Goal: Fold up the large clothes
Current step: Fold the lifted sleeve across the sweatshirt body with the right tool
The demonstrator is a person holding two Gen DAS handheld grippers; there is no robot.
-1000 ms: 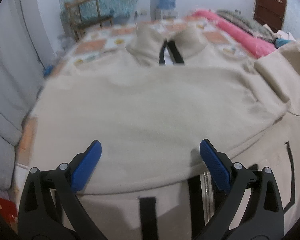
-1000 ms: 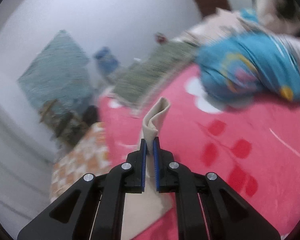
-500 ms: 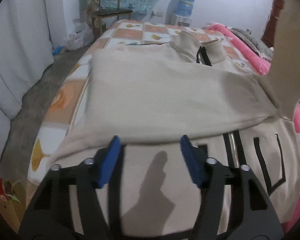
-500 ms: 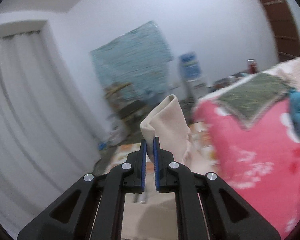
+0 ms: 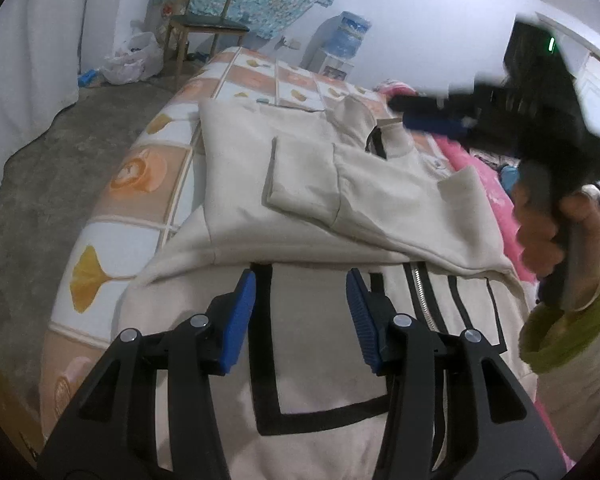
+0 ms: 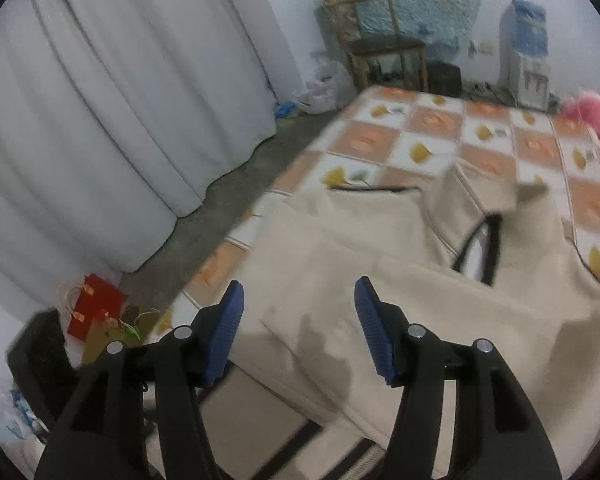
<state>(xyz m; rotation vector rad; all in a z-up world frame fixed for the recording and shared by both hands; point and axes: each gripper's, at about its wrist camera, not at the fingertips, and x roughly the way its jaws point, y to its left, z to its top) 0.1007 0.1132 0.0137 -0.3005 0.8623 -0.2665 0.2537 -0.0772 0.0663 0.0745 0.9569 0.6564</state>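
Observation:
A cream jacket (image 5: 340,200) with black stripes and a zipper lies face up on the bed, both sleeves folded across its chest. My left gripper (image 5: 300,312) hovers above the lower front of the jacket; its jaws are closing with nothing between them. My right gripper (image 6: 298,320) hangs over the folded sleeve (image 6: 380,312); its jaws are opening and hold nothing. In the left wrist view the right gripper (image 5: 420,116) is a dark blur near the collar (image 5: 384,136), carried by a hand (image 5: 540,220) in a green cuff.
The bed has an orange and white checked cover (image 5: 140,172), with pink bedding (image 5: 480,176) to its right. A wooden chair (image 6: 380,40), a water dispenser (image 6: 526,52) and white curtains (image 6: 120,100) stand beyond. A red bag (image 6: 96,304) lies on the floor.
The right gripper swung from the pink bedding over to the jacket and let go of the sleeve, which now lies across the chest. The left gripper's jaws narrowed and it drew back toward the hem.

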